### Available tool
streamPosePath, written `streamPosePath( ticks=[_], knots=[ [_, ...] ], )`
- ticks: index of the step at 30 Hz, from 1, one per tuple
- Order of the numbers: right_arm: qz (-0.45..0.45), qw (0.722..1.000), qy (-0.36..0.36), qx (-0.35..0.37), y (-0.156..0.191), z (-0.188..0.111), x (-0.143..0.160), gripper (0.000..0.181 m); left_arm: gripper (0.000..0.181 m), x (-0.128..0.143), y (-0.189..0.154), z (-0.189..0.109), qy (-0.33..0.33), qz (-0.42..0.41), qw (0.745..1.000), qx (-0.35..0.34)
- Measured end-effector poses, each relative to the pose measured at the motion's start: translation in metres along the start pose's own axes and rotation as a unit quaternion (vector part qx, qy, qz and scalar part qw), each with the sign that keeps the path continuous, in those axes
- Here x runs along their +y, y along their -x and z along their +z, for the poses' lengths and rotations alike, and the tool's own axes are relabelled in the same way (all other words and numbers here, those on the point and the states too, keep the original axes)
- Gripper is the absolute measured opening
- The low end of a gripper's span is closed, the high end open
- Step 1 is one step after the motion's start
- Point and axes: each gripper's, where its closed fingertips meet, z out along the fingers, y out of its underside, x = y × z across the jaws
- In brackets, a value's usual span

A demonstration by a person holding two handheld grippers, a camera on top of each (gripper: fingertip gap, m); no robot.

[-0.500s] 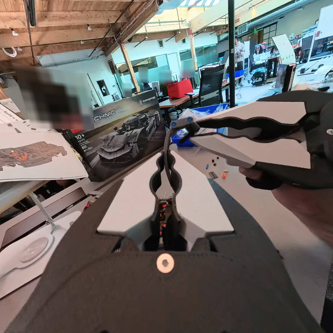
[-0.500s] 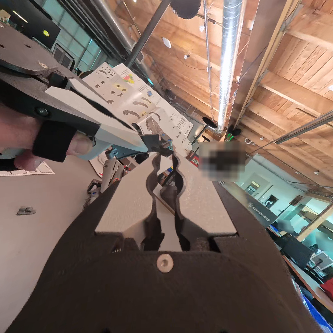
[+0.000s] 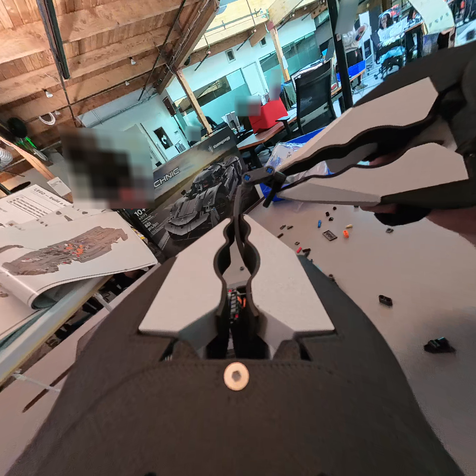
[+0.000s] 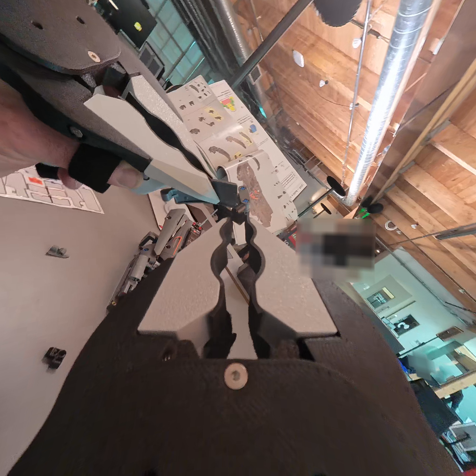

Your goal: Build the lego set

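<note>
Two hand-held grippers meeting tip to tip above the grey tabletop (image 3: 386,257). Left hand-held gripper (image 3: 238,219) clenched on a thin dark curved lego piece (image 3: 237,198), rising from between its tips. Right hand-held gripper (image 3: 277,185), coming in from the right in the left wrist view, pinched on the short dark lego link (image 3: 258,175) with two blue pins at the top of that piece. In the right wrist view, same joint (image 4: 240,203) just ahead of the right gripper's tips (image 4: 237,224), with the left gripper (image 4: 216,198) slanting down from the upper left and clamped on a flat dark part (image 4: 225,189).

Partly built grey lego car (image 4: 164,239) lying on the tabletop beside the right gripper, well below the held parts. Many small loose bricks (image 3: 332,231) scattered on the tabletop to the right: black, blue, orange, red. Open instruction booklet (image 3: 64,252) propped at the left, lego box (image 3: 198,201) with a dark car picture standing behind it. Blue bin (image 3: 316,136) beyond the box.
</note>
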Motion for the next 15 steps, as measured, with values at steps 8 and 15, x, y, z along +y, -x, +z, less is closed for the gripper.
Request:
streamPosePath(
  ticks=[8, 15],
  knots=[
    [-0.010, 0.999, -0.011, -0.045, 0.010, -0.001, -0.001, 0.008, 0.000, 0.000, 0.001, -0.003, 0.002, 0.038, 0.999, -0.001],
    [-0.011, 0.998, -0.020, -0.063, 0.015, -0.002, -0.002, 0.008, 0.000, 0.000, 0.001, -0.007, 0.006, 0.079, 0.997, -0.001]
  ],
)
